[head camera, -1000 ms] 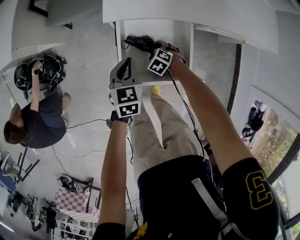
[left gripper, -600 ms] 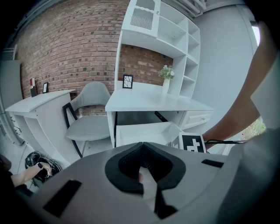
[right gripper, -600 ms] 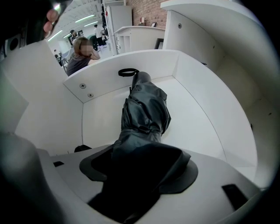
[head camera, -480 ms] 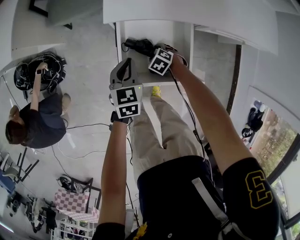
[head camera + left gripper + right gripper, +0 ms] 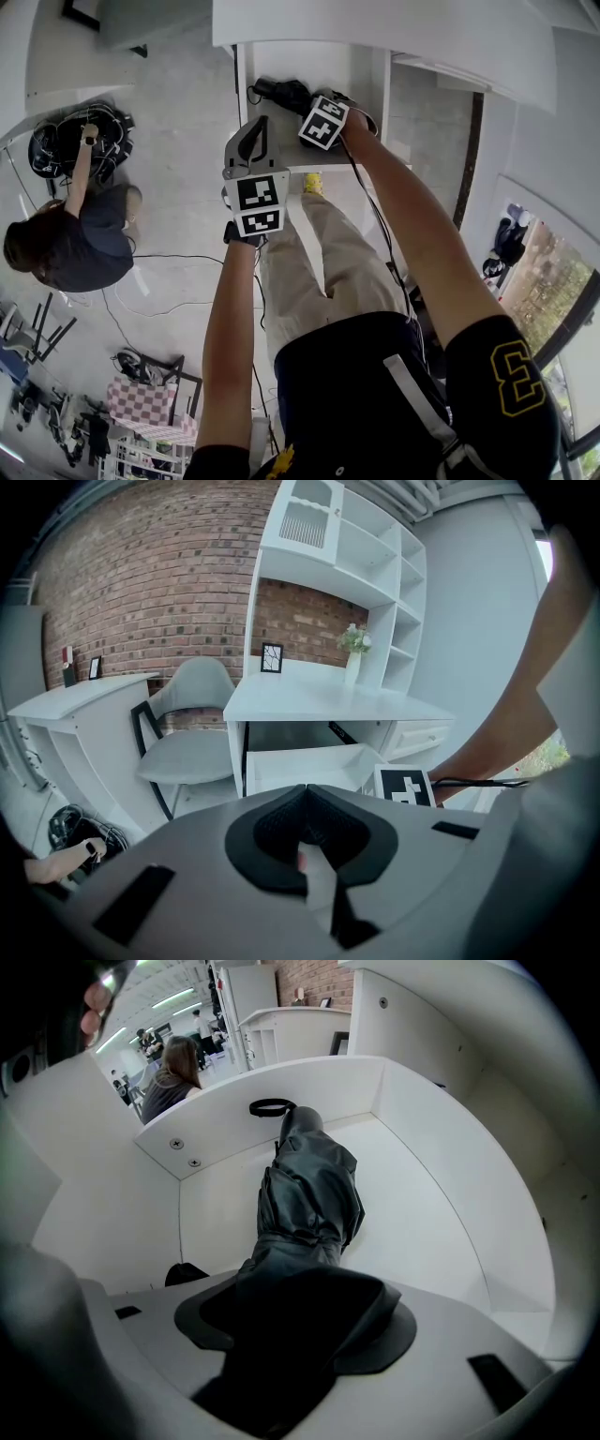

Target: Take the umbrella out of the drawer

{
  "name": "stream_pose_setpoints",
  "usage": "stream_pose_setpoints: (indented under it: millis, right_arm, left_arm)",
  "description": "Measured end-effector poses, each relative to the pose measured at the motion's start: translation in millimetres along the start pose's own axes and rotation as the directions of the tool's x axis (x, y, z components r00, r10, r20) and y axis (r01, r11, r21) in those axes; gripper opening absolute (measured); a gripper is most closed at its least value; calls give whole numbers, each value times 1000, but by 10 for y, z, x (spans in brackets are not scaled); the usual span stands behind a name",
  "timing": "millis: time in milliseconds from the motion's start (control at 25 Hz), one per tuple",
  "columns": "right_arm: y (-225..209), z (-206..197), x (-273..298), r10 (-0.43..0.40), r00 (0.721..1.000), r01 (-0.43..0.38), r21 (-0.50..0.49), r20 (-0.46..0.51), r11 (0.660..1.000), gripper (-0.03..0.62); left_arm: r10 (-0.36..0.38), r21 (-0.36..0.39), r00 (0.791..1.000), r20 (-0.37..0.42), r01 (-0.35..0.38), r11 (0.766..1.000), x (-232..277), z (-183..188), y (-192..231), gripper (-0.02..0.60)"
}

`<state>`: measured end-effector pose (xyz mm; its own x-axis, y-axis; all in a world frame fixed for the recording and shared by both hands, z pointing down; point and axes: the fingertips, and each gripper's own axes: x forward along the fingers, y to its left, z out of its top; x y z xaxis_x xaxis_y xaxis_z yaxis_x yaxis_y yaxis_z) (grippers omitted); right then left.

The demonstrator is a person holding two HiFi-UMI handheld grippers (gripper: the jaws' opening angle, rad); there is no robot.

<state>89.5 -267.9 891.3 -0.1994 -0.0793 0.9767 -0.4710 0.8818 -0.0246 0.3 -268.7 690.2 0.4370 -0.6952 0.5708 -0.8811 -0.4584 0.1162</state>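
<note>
A black folded umbrella (image 5: 279, 92) lies in the open white drawer (image 5: 367, 86) under the desk. In the right gripper view the umbrella (image 5: 309, 1194) runs from the drawer's far wall (image 5: 281, 1115), where its wrist strap lies, down into my jaws. My right gripper (image 5: 307, 101) points steeply down into the drawer. Its jaws have just been closing and now hold the umbrella's near end (image 5: 281, 1288). My left gripper (image 5: 253, 136) hangs outside the drawer's front left corner, shut and empty (image 5: 305, 794).
The white desk top (image 5: 375, 28) overhangs the drawer's back. A person (image 5: 70, 244) crouches on the floor at the left beside a bundle of black cables (image 5: 80, 141). A grey chair (image 5: 192, 724) stands left of the desk. My own legs stand just before the drawer.
The right gripper's marker cube has shifted slightly over the umbrella. The left gripper has held still. The person on the floor has turned and lifted an arm toward the cables.
</note>
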Motion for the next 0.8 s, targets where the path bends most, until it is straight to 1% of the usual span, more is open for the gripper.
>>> stream_pose_setpoints:
  millis: [320, 480, 640, 800]
  right_arm:
    - [1, 10, -49, -8, 1000, 8, 7, 4, 1000, 278]
    - [9, -7, -137, -12, 1000, 12, 54, 9, 998, 275]
    - [-35, 49, -298, -27, 999, 24, 95, 38, 995, 273]
    - [-121, 53, -544, -42, 996, 32, 139, 72, 990, 273]
  left_arm:
    - [-6, 3, 1000, 1, 6, 1000, -6, 0, -8, 20]
    - [-10, 3, 1000, 0, 10, 1000, -5, 5, -14, 20]
    - [-13, 3, 1000, 6, 13, 1000, -30, 10, 10, 20]
    - [-15, -7, 1000, -6, 15, 1000, 8, -8, -4, 20]
